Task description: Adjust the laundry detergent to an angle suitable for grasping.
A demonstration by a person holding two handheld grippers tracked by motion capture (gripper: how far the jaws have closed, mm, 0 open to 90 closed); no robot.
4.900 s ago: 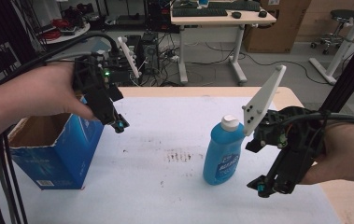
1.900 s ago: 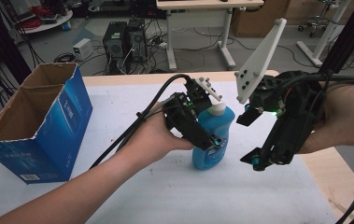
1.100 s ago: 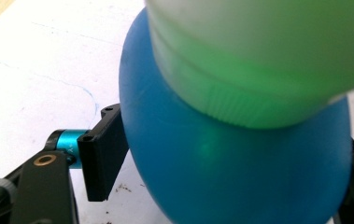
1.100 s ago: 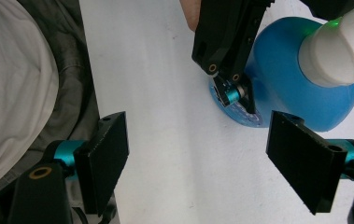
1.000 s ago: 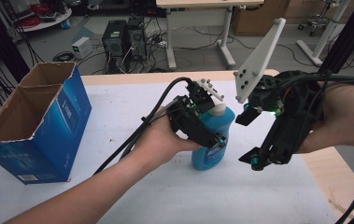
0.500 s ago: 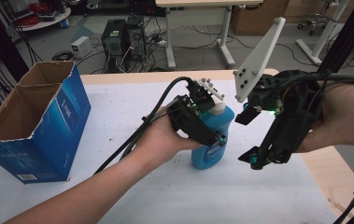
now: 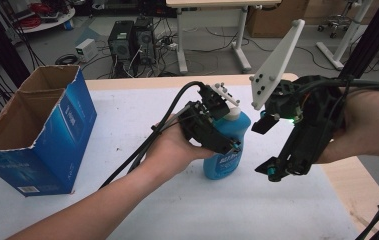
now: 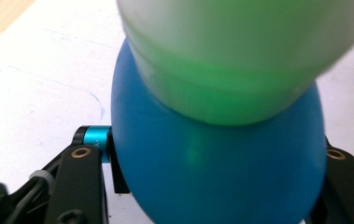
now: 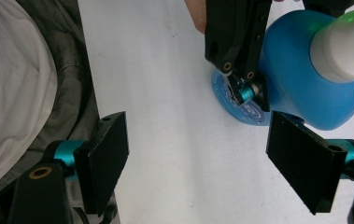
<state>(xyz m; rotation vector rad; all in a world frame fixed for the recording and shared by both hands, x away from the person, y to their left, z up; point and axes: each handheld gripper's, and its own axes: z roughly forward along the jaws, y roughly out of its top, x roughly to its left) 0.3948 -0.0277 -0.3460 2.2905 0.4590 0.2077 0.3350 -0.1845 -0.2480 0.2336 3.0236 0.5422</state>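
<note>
Box [image 7: 37, 135] stands open at frame left on the worktop [image 7: 127, 115]. Bottle [image 7: 225, 145] upright at centre, clamped in left tongs [image 7: 227, 145]; right tongs [image 7: 269, 172] wide, just right of it.

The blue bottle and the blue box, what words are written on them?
Blue plastic bottle with a white cap, held by the left hand-held gripper: white lettering on its label, too blurred to read.
Open blue cardboard box: pale print on its side, too small to read.
White sticker at the box's bottom edge: print too small to read.
No text can be read here.
</note>
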